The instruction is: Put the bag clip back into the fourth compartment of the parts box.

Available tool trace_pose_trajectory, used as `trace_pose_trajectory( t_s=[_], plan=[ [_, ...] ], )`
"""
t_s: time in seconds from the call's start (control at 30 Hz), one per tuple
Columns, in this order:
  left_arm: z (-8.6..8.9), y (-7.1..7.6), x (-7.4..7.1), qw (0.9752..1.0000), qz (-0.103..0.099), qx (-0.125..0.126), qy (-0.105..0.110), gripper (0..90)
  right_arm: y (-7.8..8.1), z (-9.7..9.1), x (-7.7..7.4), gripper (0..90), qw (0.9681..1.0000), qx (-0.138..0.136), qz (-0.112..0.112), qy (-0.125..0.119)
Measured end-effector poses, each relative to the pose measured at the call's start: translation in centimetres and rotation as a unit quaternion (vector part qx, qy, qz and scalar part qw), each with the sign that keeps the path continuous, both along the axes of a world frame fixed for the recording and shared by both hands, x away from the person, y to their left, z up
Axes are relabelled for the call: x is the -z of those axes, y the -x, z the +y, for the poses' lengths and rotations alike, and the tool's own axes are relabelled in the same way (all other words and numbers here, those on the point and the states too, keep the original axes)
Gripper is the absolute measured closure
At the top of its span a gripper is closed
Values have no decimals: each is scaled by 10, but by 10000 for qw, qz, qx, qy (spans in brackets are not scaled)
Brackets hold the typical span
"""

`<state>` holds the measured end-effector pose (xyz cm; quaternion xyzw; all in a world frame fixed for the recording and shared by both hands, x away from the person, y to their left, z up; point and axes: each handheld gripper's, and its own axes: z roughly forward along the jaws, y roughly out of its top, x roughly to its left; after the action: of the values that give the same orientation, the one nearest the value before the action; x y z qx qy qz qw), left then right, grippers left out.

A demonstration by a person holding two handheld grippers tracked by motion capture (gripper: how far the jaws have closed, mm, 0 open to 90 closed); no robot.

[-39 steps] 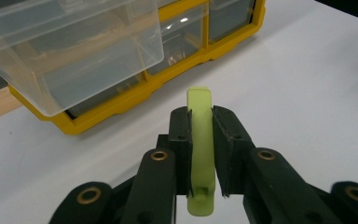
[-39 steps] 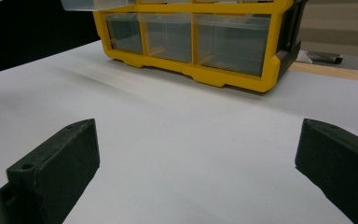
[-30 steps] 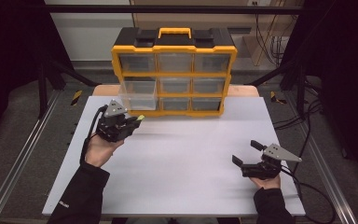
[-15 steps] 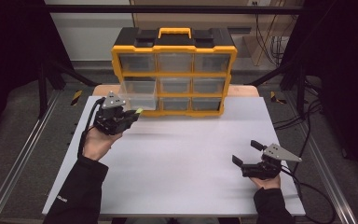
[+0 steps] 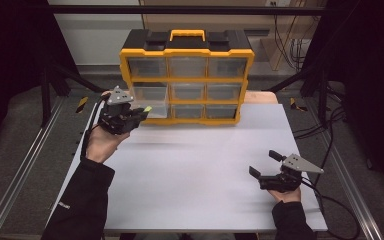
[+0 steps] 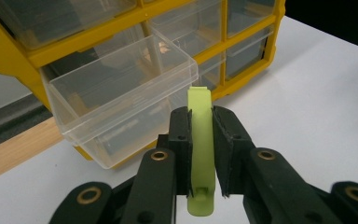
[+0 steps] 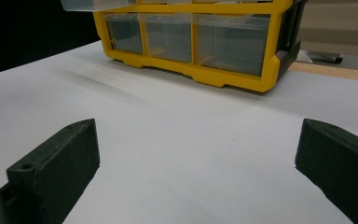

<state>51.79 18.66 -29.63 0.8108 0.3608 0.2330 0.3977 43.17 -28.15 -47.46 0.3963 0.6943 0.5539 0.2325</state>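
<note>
A yellow and black drawer cabinet [image 5: 187,75] stands at the table's far edge. Its middle-left clear drawer [image 6: 121,93] is pulled out and looks bare inside. My left gripper [image 5: 140,112] hovers just in front of that drawer, shut on a flat light-green plastic piece [image 6: 200,140] that stands on edge between the pads, its tip [image 5: 148,108] poking toward the drawer. My right gripper [image 5: 262,164] rests near the table's front right, open, with nothing between its black jaws; in its own view the cabinet [image 7: 196,42] lies ahead.
The white tabletop [image 5: 195,165] spreads between the two hands. A wooden board [image 5: 260,96] shows beside the cabinet at the back right. Metal rails [image 5: 25,165] run along the table's sides, and cables [image 5: 330,120] lie on the floor at the right.
My left gripper has risen and moved closer to the pulled-out drawer with the green piece in it. The right gripper has kept still.
</note>
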Motion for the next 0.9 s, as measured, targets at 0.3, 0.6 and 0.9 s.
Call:
trace_pose_trajectory(
  t_s=[0.3,0.6,0.9],
  plan=[
    [0,-6,-12,9999,-74,-38,-142,778,0,0,0,2,10000,3,2,-6],
    [0,-15,-21,9997,-111,-50,-206,778,0,0,0,3,10000,-1,-3,7],
    [-2,-24,-28,9995,-132,-78,-259,778,0,-1,0,2,10000,0,-4,-1]
  ],
)
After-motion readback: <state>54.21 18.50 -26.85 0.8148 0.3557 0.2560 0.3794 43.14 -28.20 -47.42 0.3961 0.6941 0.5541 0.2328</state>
